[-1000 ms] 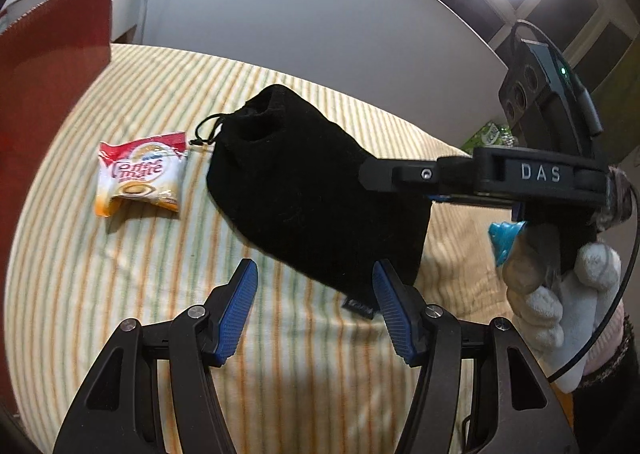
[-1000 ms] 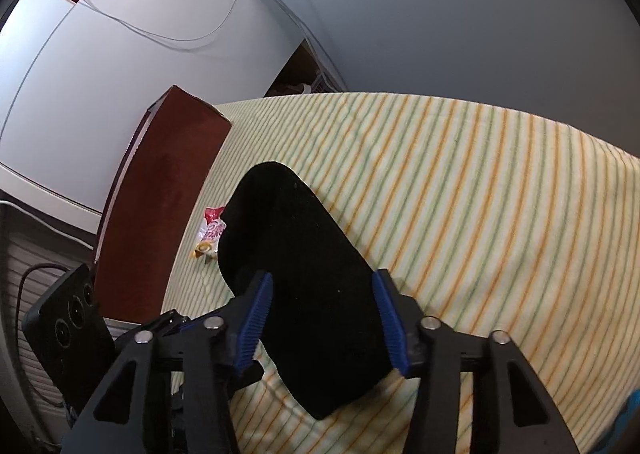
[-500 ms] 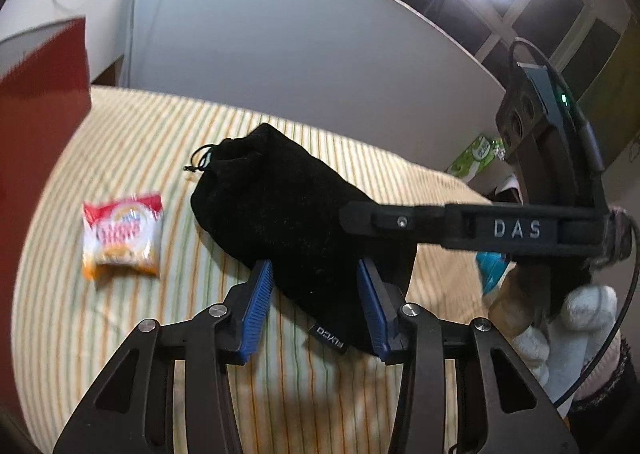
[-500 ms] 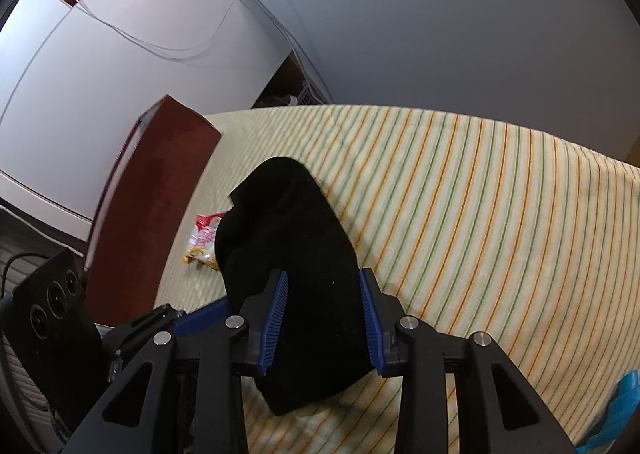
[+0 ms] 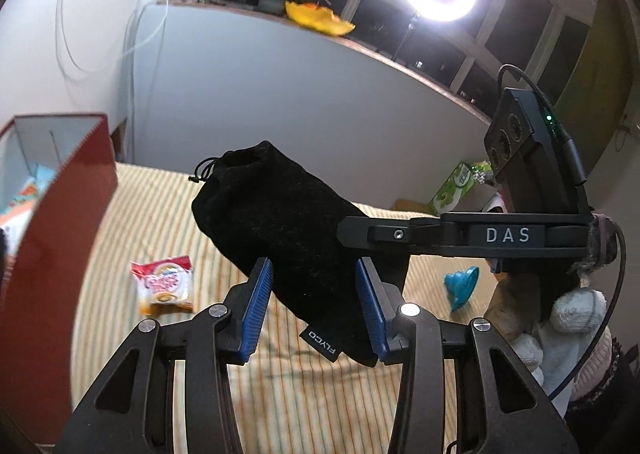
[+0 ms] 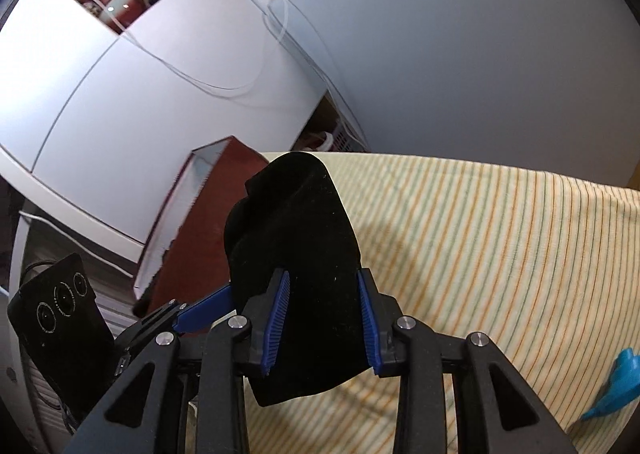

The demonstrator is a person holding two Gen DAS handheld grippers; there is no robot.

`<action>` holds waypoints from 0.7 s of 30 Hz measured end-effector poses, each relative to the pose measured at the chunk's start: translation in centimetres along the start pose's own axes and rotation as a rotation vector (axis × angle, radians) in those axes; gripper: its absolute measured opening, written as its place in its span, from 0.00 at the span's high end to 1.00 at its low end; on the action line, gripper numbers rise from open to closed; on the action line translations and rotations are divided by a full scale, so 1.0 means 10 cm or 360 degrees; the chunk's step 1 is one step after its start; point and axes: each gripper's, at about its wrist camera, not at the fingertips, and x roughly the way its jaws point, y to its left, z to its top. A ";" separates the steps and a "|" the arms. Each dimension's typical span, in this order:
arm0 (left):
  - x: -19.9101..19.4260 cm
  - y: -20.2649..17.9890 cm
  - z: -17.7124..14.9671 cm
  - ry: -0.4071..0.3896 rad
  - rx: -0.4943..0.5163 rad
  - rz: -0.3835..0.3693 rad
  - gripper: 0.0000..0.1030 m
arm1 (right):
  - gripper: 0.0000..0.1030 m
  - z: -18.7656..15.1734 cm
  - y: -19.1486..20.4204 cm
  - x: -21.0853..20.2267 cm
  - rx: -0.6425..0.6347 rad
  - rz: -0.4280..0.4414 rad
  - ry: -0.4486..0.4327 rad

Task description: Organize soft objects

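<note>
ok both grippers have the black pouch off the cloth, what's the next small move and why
Probably carry the black pouch sideways toward the red box, keeping it level. Both the left gripper and the right gripper are clamped on its closed end, its drawstring mouth points away, and the box stands open at the edge of the striped cloth. The snack packet lies below, so stay high.

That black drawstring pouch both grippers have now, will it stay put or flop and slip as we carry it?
The black pouch probably flops: its loose corner hangs below the right gripper. Between the left gripper and the right it keeps its shape, so it may hold something. Its napped cloth looks unlikely to slip.
</note>
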 end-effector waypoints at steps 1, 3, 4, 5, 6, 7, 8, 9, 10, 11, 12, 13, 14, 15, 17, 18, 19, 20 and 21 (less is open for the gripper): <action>-0.04 0.00 0.00 -0.0006 0.0007 -0.0011 0.61 | 0.70 0.00 0.07 -0.02 -0.0009 0.0008 -0.0008; -0.16 -0.05 0.00 -0.0002 0.0030 -0.0053 0.71 | 0.82 0.02 0.21 -0.01 -0.0019 0.0078 0.0004; -0.19 -0.05 0.01 -0.0017 0.0052 -0.0033 0.71 | 0.82 0.02 0.31 0.00 -0.0029 0.0114 0.0013; -0.25 -0.06 0.01 -0.0054 0.0096 0.0024 0.74 | 0.83 0.03 0.41 0.02 -0.0058 0.0089 0.0012; -0.27 -0.05 0.02 -0.0062 0.0127 0.0048 0.74 | 0.85 0.04 0.55 0.05 -0.0106 0.0033 0.0001; -0.26 -0.04 0.02 -0.0051 0.0132 0.0050 0.75 | 0.90 0.06 0.65 0.10 -0.0134 0.0011 0.0003; -0.27 0.03 0.03 -0.0036 0.0103 0.0059 0.76 | 0.97 0.07 0.71 0.14 -0.0142 0.0001 0.0007; -0.29 0.14 0.03 -0.0033 0.0054 0.0072 0.76 | 0.98 0.09 0.79 0.17 -0.0146 0.0010 0.0006; -0.33 0.23 0.02 -0.0039 0.0022 0.0081 0.76 | 0.98 0.10 0.84 0.21 -0.0153 0.0018 0.0009; -0.36 0.31 0.01 -0.0040 0.0006 0.0092 0.76 | 0.98 0.09 0.88 0.24 -0.0162 0.0018 0.0010; -0.42 0.40 -0.01 -0.0042 -0.0008 0.0114 0.76 | 0.98 0.09 0.92 0.27 -0.0178 0.0016 0.0017; -0.45 0.46 -0.03 -0.0042 -0.0016 0.0127 0.76 | 0.98 0.07 0.96 0.30 -0.0198 0.0000 0.0022; -0.49 0.51 -0.06 -0.0036 -0.0019 0.0137 0.76 | 0.98 0.06 0.97 0.32 -0.0217 -0.0023 0.0024; -0.53 0.55 -0.09 -0.0028 -0.0012 0.0154 0.76 | 0.98 0.03 0.98 0.36 -0.0229 -0.0022 0.0035; -0.58 0.58 -0.16 -0.0022 0.0004 0.0165 0.76 | 0.98 -0.02 0.96 0.40 -0.0239 -0.0044 0.0057; -0.60 0.59 -0.20 -0.0018 0.0003 0.0162 0.76 | 0.98 -0.05 0.93 0.41 -0.0254 -0.0077 0.0058; -0.61 0.61 -0.24 -0.0010 -0.0001 0.0157 0.76 | 0.98 -0.08 0.91 0.41 -0.0257 -0.0100 0.0053; -0.61 0.60 -0.26 0.0005 -0.0005 0.0143 0.71 | 0.98 -0.11 0.86 0.41 -0.0250 -0.0119 0.0053; -0.58 0.61 -0.30 0.0027 -0.0015 0.0131 0.67 | 0.96 -0.14 0.81 0.40 -0.0235 -0.0126 0.0060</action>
